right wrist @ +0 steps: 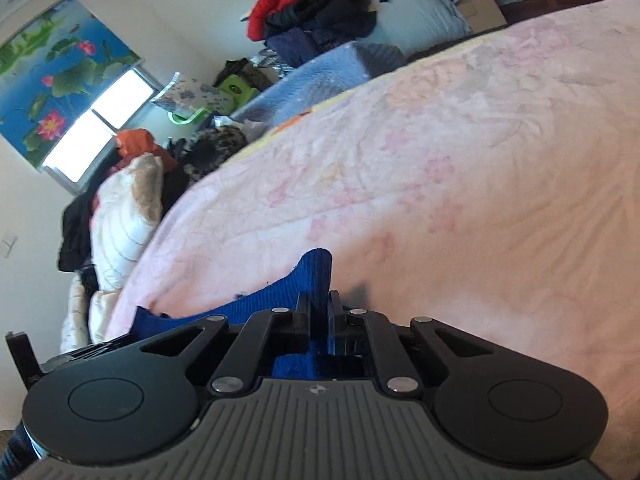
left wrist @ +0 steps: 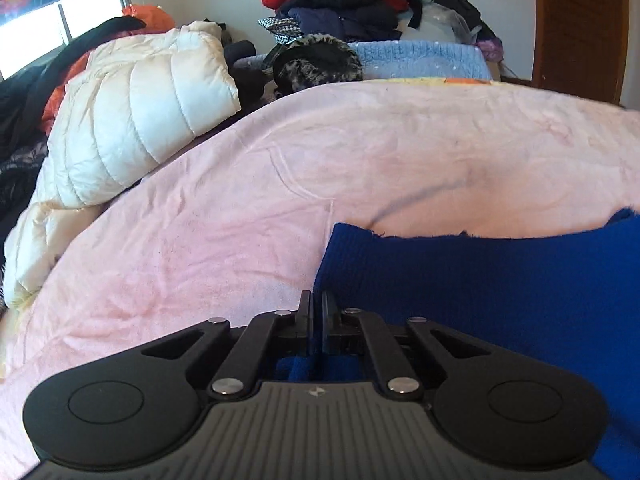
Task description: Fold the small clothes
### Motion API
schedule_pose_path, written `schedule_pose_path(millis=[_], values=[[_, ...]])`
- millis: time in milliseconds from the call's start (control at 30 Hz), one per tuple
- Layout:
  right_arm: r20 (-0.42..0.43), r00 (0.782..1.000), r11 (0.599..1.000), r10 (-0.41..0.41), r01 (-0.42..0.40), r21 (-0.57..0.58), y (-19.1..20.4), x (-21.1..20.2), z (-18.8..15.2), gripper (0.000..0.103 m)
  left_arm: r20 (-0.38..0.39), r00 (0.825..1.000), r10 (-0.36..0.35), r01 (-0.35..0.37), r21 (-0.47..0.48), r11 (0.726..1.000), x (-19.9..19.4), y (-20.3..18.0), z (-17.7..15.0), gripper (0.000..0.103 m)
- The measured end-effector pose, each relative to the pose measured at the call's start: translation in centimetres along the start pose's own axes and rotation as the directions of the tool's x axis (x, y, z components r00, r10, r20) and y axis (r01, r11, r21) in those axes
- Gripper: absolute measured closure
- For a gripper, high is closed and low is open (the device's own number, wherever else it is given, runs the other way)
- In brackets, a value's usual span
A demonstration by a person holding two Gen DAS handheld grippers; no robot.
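Blue knit fabric is identified as the garment [left wrist: 500,288] to be folded; it is laid on the near part of a pink blanket [left wrist: 280,184] covering the bed. The left gripper [left wrist: 316,306] is clamped on the garment's near left edge, with cloth seen bunched behind the jaws. The right gripper [right wrist: 319,308] is likewise closed on the garment [right wrist: 312,276], a raised ridge of fabric being pinched between its jaws.

The garment is judged to be soft, light and limp; sagging between the two holds is to be expected, and the knit may stretch if pulled hard. Corners or hems are recommended as holding points, so that the edge is kept straight.

A white padded jacket [left wrist: 132,120] is heaped at the far left, and a pile of clothes [left wrist: 340,4] is stacked at the far side. Neither is judged to obstruct the blanket area beyond the garment.
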State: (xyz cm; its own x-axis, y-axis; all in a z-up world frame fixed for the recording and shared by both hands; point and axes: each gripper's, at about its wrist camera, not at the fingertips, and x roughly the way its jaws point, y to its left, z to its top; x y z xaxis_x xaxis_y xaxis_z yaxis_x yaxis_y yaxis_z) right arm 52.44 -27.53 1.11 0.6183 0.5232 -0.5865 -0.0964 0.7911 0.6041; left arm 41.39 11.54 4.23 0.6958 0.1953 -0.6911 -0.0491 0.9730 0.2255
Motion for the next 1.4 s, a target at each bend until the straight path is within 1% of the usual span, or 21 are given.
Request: schedule_pose_path(millis=[67,167,300,333,367,400,433,467,500,533,600,767,833,900,967,1100,1167,1233,1300,1367,1400], values=[[-0.016,1.0,0.999,0.01,-0.009,0.034,-0.8,0.5,-0.6,0.093,0.02,0.999,0.049,-0.05,0.037,0.998,-0.4,-1.0,-0.4,0.099],[0.004,0.998,0.994,0.057,-0.057,0.093,-1.1,-0.1,-1.1,0.083,0.047,0.997,0.063,-0.066,0.048,0.997,-1.7,-1.6,-0.3,0.096],[-0.008,0.998,0.998,0.063,-0.063,0.0,1.0,-2.2,-1.6,0.051,0.083,0.996,-0.009,0.005,0.043,0.999,-5.1,-1.5,-1.3,0.093],[-0.027,0.998,0.998,0.055,-0.056,-0.037,1.6,-2.6,-1.8,0.049,0.09,0.995,-0.03,0.026,0.046,0.999,-5.9,-1.6,-1.9,0.084],[-0.052,0.998,0.997,0.034,-0.038,-0.073,2.0,-2.8,-2.1,0.049,0.092,0.995,-0.048,0.043,0.051,0.998,-6.7,-1.7,-2.6,0.067],[-0.072,0.997,0.995,0.01,-0.017,-0.101,2.2,-2.9,-2.3,0.049,0.092,0.994,-0.056,0.051,0.055,0.997,-7.3,-1.7,-3.2,0.058],[-0.089,0.996,0.992,-0.013,0.002,-0.123,2.3,-3.0,-2.6,0.049,0.104,0.993,-0.059,0.055,0.048,0.997,-8.0,-1.7,-4.1,0.043],[-0.105,0.994,0.992,-0.014,0.001,-0.125,2.1,-3.0,-2.9,0.049,0.122,0.99,-0.065,0.061,0.033,0.998,-8.6,-1.7,-5.0,0.036],[-0.12,0.993,0.992,-0.01,-0.005,-0.123,1.9,-3.0,-3.2,0.052,0.132,0.988,-0.078,0.075,0.032,0.997,-9.0,-1.7,-5.8,0.036],[-0.124,0.992,0.992,-0.004,-0.012,-0.127,1.8,-3.1,-3.5,0.063,0.133,0.987,-0.092,0.086,0.044,0.995,-9.1,-1.9,-6.5,0.036],[-0.125,0.992,0.991,0.017,-0.033,-0.126,1.8,-3.3,-3.9,0.095,0.099,0.991,-0.086,0.077,0.094,0.993,-8.6,-2.7,-7.8,0.035],[-0.006,0.999,0.988,0.045,-0.046,-0.147,2.1,-5.5,-3.4,0.096,0.166,0.982,-0.091,0.089,0.023,0.996,-7.8,-1.5,-9.9,0.025],[-0.037,0.999,0.996,-0.018,0.015,-0.09,0.0,-4.4,-3.2,0.096,0.166,0.98,-0.113,0.12,-0.033,0.992,-7.6,-0.7,-10.2,0.023],[-0.035,0.999,0.996,-0.029,0.025,-0.091,-0.6,-4.1,-3.9,0.096,0.163,0.981,-0.105,0.114,-0.048,0.992,-7.5,-0.7,-10.2,0.02],[-0.028,1.0,0.999,0.013,-0.014,-0.041,-0.9,-4.2,-4.5,0.093,0.161,0.981,-0.104,0.114,-0.053,0.992,-7.5,-0.6,-10.2,0.019],[-0.025,1.0,1.0,0.006,-0.006,0.0,-0.2,-5.4,-5.0,0.061,0.165,0.983,-0.077,0.091,-0.083,0.992,-8.8,-0.4,-10.3,0.018],[0.033,0.999,0.996,-0.034,0.037,-0.087,1.5,-7.5,-5.9,0.059,0.199,0.974,-0.109,0.133,-0.11,0.985,-10.2,0.0,-10.8,0.018],[0.089,0.995,0.964,-0.047,0.069,-0.257,4.3,-9.4,-7.4,0.058,0.227,0.963,-0.147,0.172,-0.096,0.98,-11.3,-0.2,-11.2,0.018],[0.043,0.999,0.928,-0.021,0.035,-0.37,6.7,-9.5,-9.0,0.056,0.212,0.962,-0.169,0.179,-0.027,0.984,-11.4,-1.3,-11.3,0.018],[-0.045,0.999,0.9,-0.008,-0.012,-0.436,8.2,-8.4,-10.6,0.049,0.149,0.98,-0.133,0.129,0.036,0.991,-10.4,-2.8,-11.4,0.017],[-0.09,0.996,0.884,-0.024,-0.02,-0.466,8.7,-7.4,-11.4,0.046,0.151,0.98,-0.126,0.123,0.029,0.992,-10.1,-2.8,-11.6,0.017]])
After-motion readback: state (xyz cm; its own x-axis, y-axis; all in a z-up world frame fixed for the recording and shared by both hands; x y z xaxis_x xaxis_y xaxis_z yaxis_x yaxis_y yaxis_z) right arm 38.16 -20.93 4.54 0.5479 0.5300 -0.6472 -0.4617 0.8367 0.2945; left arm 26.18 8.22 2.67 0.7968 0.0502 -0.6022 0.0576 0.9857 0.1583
